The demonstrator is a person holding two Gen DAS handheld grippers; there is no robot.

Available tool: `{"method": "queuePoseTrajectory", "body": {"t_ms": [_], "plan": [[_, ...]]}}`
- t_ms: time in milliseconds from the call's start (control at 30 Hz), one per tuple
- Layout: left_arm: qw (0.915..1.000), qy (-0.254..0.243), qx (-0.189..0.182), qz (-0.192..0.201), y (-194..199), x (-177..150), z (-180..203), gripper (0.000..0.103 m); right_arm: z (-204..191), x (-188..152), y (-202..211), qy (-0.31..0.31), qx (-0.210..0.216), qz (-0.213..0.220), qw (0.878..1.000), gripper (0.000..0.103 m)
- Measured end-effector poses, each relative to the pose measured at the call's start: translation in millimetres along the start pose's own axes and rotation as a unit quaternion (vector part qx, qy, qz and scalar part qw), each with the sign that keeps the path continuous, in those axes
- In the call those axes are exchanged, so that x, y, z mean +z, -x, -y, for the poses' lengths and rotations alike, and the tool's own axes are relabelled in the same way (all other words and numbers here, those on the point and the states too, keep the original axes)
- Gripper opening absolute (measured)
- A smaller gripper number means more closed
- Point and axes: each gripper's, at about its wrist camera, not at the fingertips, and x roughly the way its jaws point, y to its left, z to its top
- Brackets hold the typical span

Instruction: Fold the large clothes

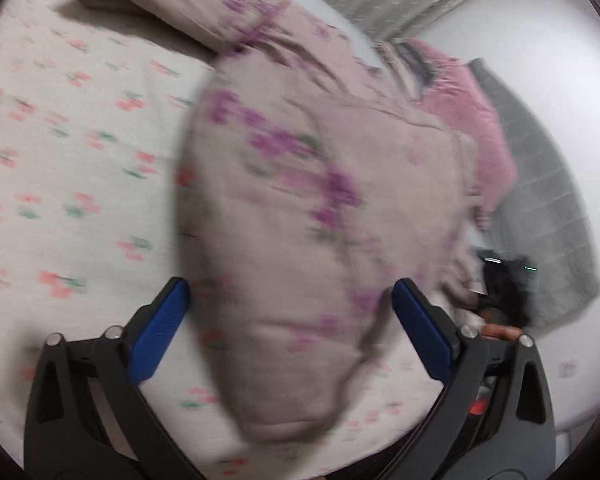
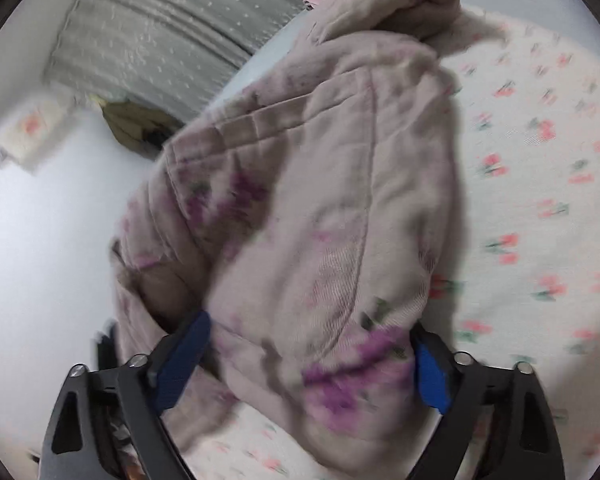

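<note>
Showing only leftward, a grey blanket [image 1: 548, 216] flanks the garment [image 1: 300, 208].

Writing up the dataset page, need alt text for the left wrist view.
A beige garment with purple flowers lies on a floral bedsheet, blurred by motion, its near end between the open blue fingers of the left gripper. A pink garment and a grey blanket lie beyond on the right.

The garment [image 1: 300, 208] lies on the bed sheet [image 1: 80, 140], a curtain [image 2: 160, 32] behind it.
</note>
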Motion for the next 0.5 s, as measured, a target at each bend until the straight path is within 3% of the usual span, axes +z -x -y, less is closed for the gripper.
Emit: {"method": "queuePoseTrajectory", "body": {"t_ms": [33,67,100,133,167,367,500], "plan": [[0.9988,0.022,-0.036,-0.024,-8,1,1,0.062,-3,-1,-3,0.004,-0.011,0.003,1.000,0.071],[0.9975,0.037,-0.040,-0.044,-13,3,2,0.048,-6,-1,-4,0.009,-0.026,0.006,1.000,0.039],[0.9975,0.038,-0.035,-0.049,-13,4,5,0.041,-7,-2,-3,0.006,-0.033,0.005,0.999,0.028],[0.9981,0.027,-0.033,-0.046,-9,7,10,0.031,-6,-3,-1,-0.005,-0.024,-0.002,1.000,0.026],[0.9987,0.013,-0.031,-0.038,0,11,17,0.027,-8,-4,6,-0.008,-0.018,-0.001,1.000,0.022],[0.9974,0.001,-0.069,0.019,77,36,41,0.021,-51,-10,91,0.059,-0.028,0.031,0.997,0.018],[0.9984,-0.006,-0.056,0.002,105,41,48,0.019,-57,-11,152,0.060,-0.037,0.045,0.996,0.017]]}}
